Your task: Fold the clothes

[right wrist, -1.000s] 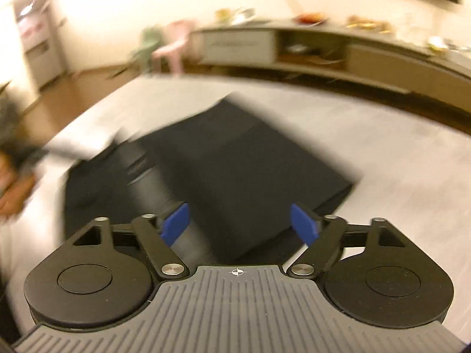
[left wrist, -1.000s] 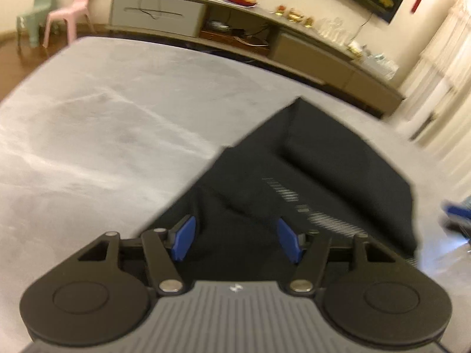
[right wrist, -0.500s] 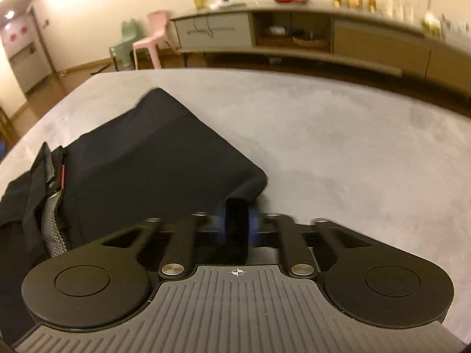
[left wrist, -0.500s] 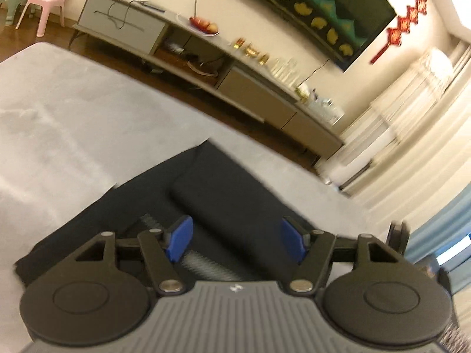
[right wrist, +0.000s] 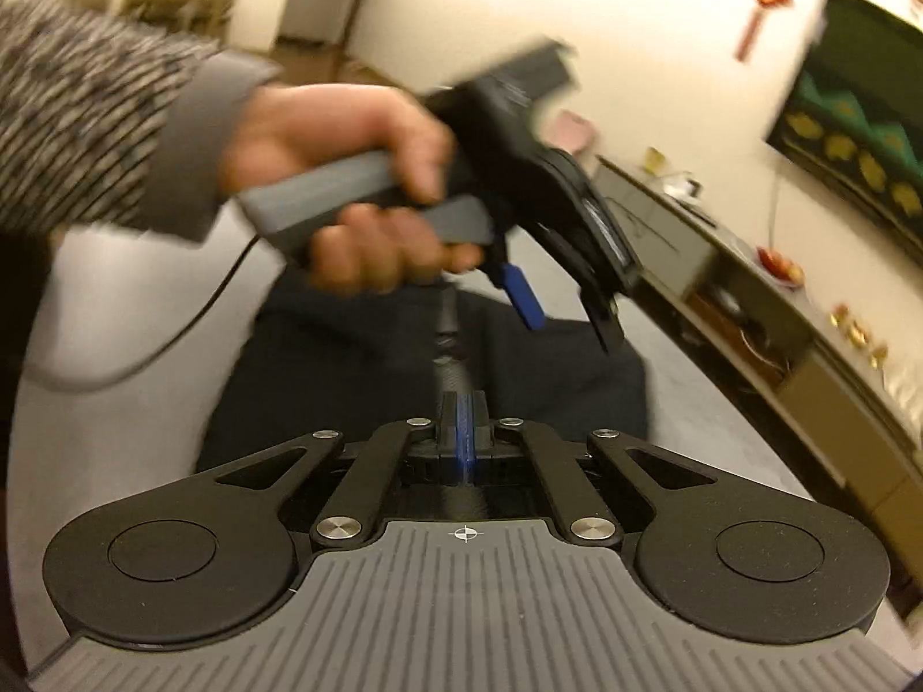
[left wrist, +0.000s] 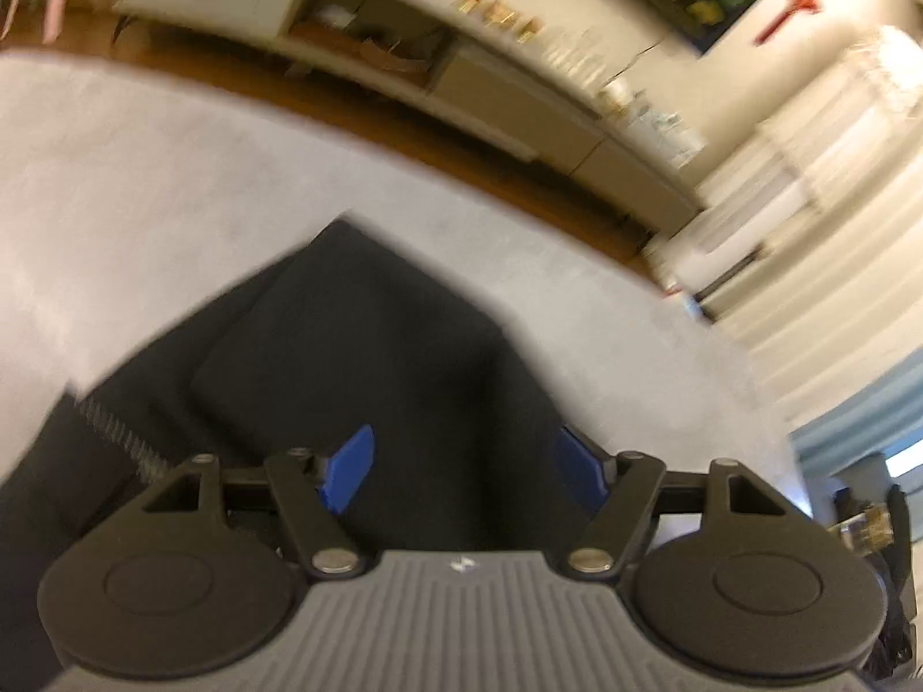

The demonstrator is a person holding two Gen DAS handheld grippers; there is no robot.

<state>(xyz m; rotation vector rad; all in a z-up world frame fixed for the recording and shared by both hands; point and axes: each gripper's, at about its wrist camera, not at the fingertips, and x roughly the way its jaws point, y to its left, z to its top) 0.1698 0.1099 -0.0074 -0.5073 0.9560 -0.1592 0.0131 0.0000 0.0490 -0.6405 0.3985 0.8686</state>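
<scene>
The black garment (left wrist: 369, 357) is lying folded on the grey table (left wrist: 144, 173), its far corner pointing at the sideboard (left wrist: 507, 98). The right gripper (right wrist: 464, 427) is pinching a thin strip of the cloth, pads pressed together. The left gripper (left wrist: 461, 464) is angling down over it, jaws opening, pads clear. The left hand (right wrist: 352, 196) is gripping its handle. Bare tabletop is lying all around the garment.

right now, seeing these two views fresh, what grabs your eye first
In the right wrist view, a hand grips the left gripper above the dark garment. The right gripper is shut on a pulled-up ridge of that garment. In the left view the garment lies on pale grey carpet.
</scene>
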